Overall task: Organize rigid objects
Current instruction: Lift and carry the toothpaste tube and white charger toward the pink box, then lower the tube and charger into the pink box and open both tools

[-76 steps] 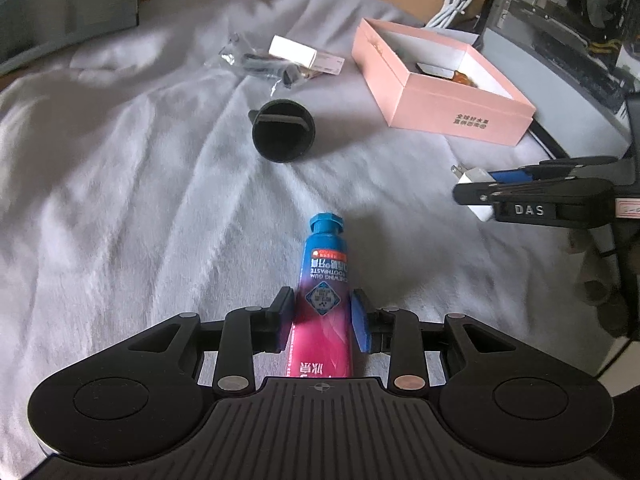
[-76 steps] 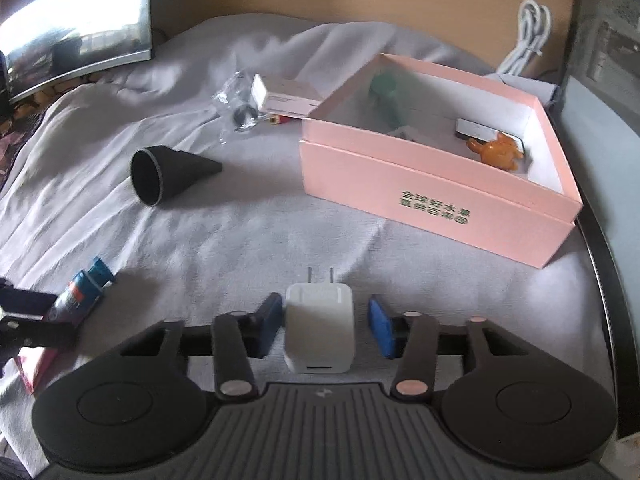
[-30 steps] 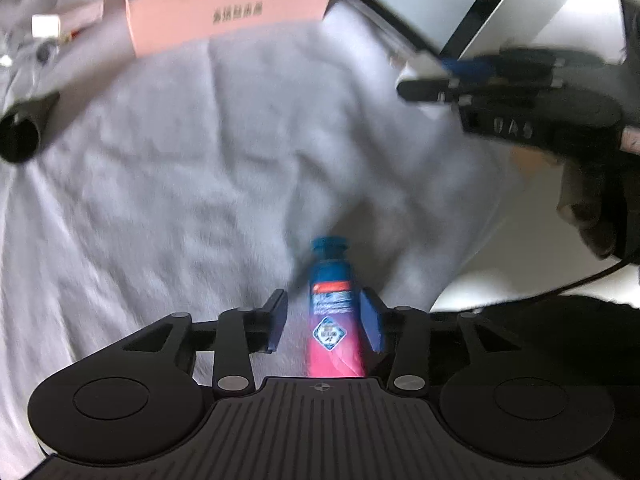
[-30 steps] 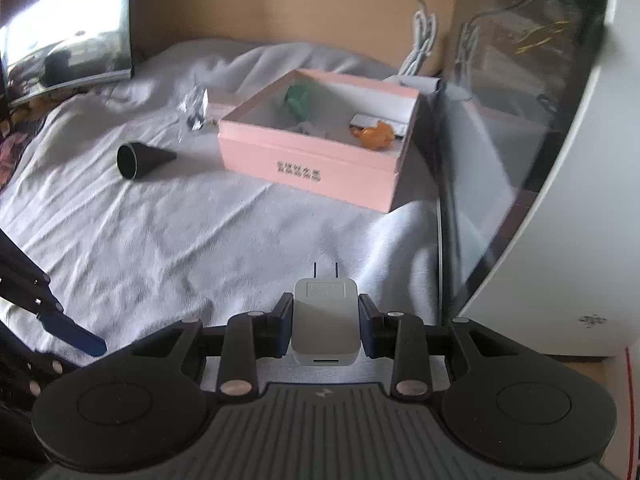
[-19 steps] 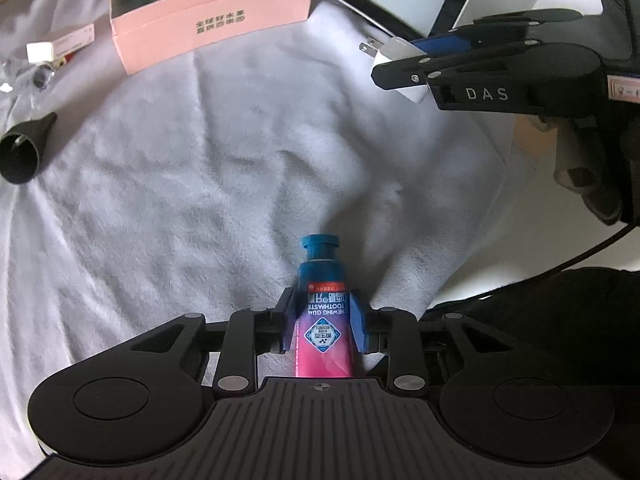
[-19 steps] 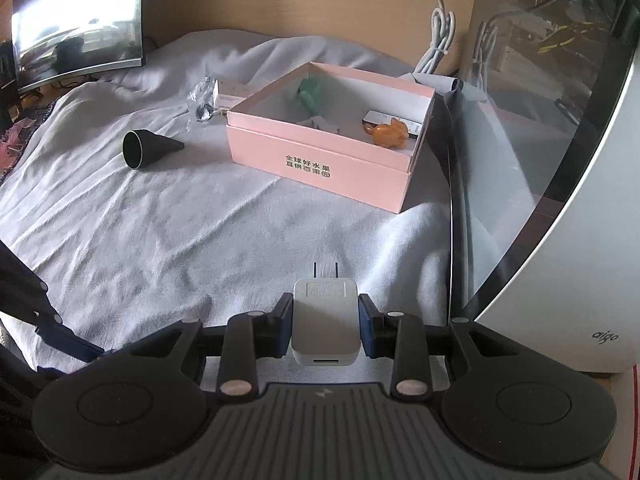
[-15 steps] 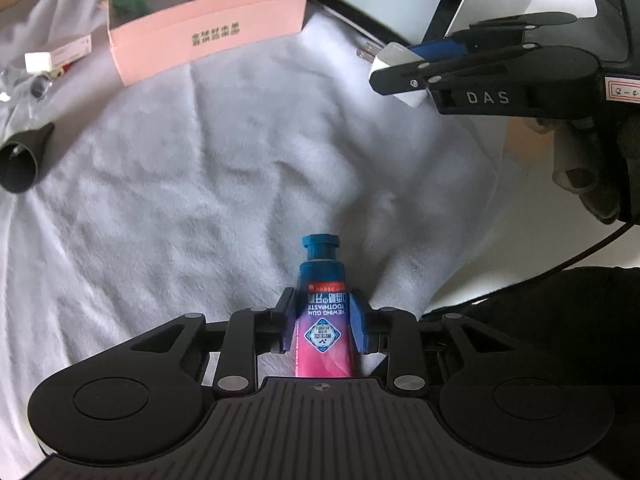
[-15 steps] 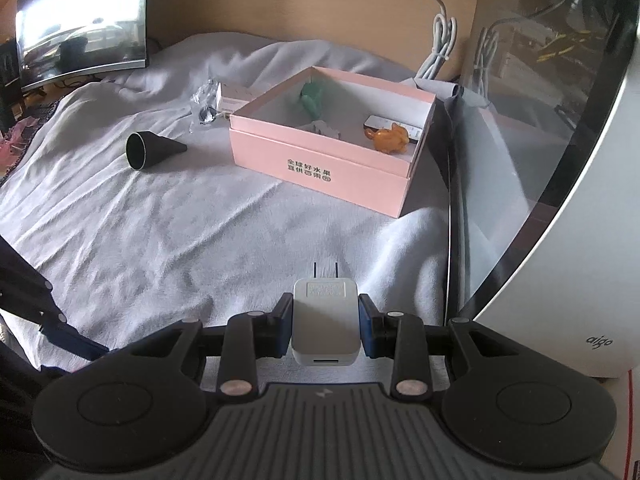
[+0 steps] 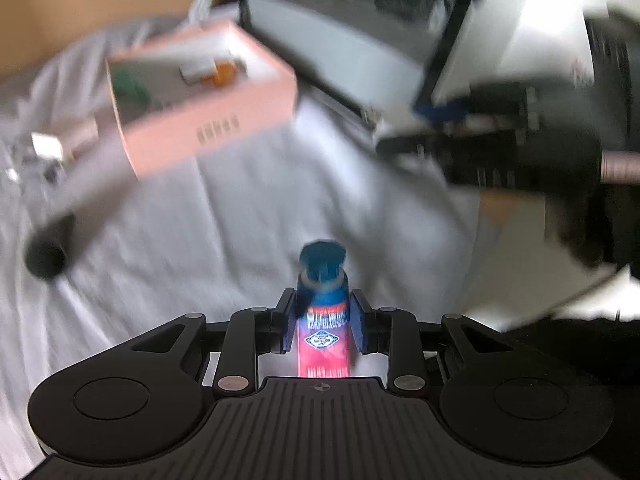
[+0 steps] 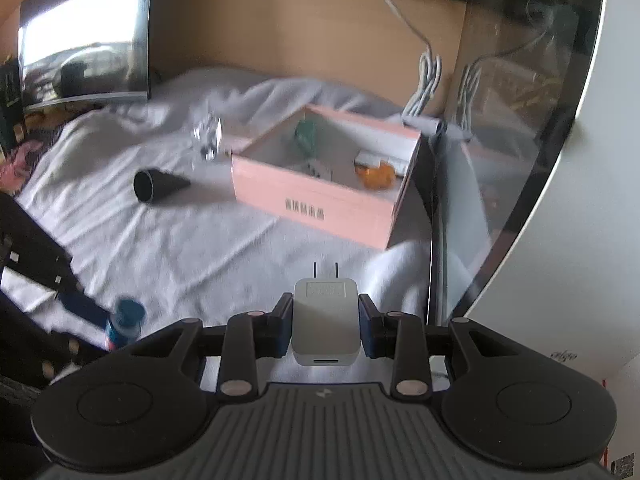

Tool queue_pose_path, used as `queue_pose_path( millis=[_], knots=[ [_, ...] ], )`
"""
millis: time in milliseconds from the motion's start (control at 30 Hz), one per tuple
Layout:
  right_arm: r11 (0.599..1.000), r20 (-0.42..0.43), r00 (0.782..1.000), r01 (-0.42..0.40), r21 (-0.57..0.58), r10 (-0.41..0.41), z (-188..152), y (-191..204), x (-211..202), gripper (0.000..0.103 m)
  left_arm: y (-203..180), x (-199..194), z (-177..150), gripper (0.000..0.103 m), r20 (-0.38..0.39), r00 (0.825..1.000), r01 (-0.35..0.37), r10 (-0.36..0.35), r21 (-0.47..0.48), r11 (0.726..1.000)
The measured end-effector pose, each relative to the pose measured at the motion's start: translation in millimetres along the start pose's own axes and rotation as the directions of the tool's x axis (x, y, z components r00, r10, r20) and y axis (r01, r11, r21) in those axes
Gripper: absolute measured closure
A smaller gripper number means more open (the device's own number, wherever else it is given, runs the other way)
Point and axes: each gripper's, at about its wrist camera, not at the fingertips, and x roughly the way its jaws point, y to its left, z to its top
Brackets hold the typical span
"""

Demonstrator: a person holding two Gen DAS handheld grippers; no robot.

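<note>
Sheet point(image 10: 200, 248): white, wrinkled, spread under everything
Box point(image 10: 320, 210): pink, open-topped, far right on the sheet; a green thing, an orange thing and a small white piece lie inside
Left gripper point(image 9: 323, 322): closed on the tube, raised over the near sheet; this view is motion-blurred
Right gripper point(image 10: 325, 322): clamped on the charger's sides, held above the sheet near the box
Funnel point(image 10: 158, 186): black, on its side, left of the box and apart from it
Tube point(image 9: 323, 320): blue cap pointing far, red body between the pads
Charger point(image 10: 325, 320): white, prongs pointing far toward the box
Wrapper point(image 10: 207, 136): clear, crinkled, just beyond the box's far left corner
</note>
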Motion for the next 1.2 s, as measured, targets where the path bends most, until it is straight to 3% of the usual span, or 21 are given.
queue_pose_path(
  millis=[200, 367, 567, 733, 833, 967, 1100, 1200],
  knots=[
    [0.998, 0.07, 0.996, 0.055, 0.031, -0.057, 28.2, 3.9, 1.4, 0.071, 36.5, -19.7, 55.6, 0.072, 0.183, 0.982, -0.047, 0.049, -0.019, 0.999],
    [0.994, 0.156, 0.981, 0.109, 0.022, -0.111, 63.9, 7.4, 7.0, 0.071, 72.2, -26.3, 113.0, 0.072, 0.321, 0.947, 0.024, 0.01, -0.102, 0.994],
    [0.989, 0.155, 0.977, 0.143, 0.04, -0.147, 111.5, -4.1, 47.2, 0.071, 98.6, -1.4, 171.7, 0.072, 0.305, 0.952, -0.007, 0.034, -0.088, 0.996],
    [0.988, 0.146, 0.977, 0.15, 0.048, -0.155, 137.2, -8.4, 81.3, 0.071, 128.4, 24.8, 200.3, 0.071, 0.281, 0.96, 0.043, -0.002, -0.14, 0.989],
    [0.991, 0.135, 0.982, 0.127, 0.032, -0.13, 144.4, -6.3, 99.9, 0.07, 148.4, 41.9, 211.2, 0.072, 0.284, 0.959, 0.074, -0.009, -0.216, 0.974],
    [0.989, 0.143, 0.978, 0.15, 0.012, -0.15, 140.6, 0.2, 109.6, 0.045, 161.7, 49.3, 209.4, 0.072, 0.315, 0.949, 0.084, 0.001, -0.255, 0.963],
    [0.99, 0.124, 0.982, 0.143, 0.012, -0.144, 128.4, 4.7, 113.5, 0.043, 167.2, 44.7, 192.8, 0.072, 0.306, 0.951, 0.042, 0.036, -0.246, 0.968],
    [0.994, 0.082, 0.99, 0.112, 0.016, -0.113, 111.0, 10.6, 116.8, 0.043, 178.1, 28.7, 164.8, 0.072, 0.335, 0.938, 0.013, 0.09, -0.292, 0.956]
  ],
)
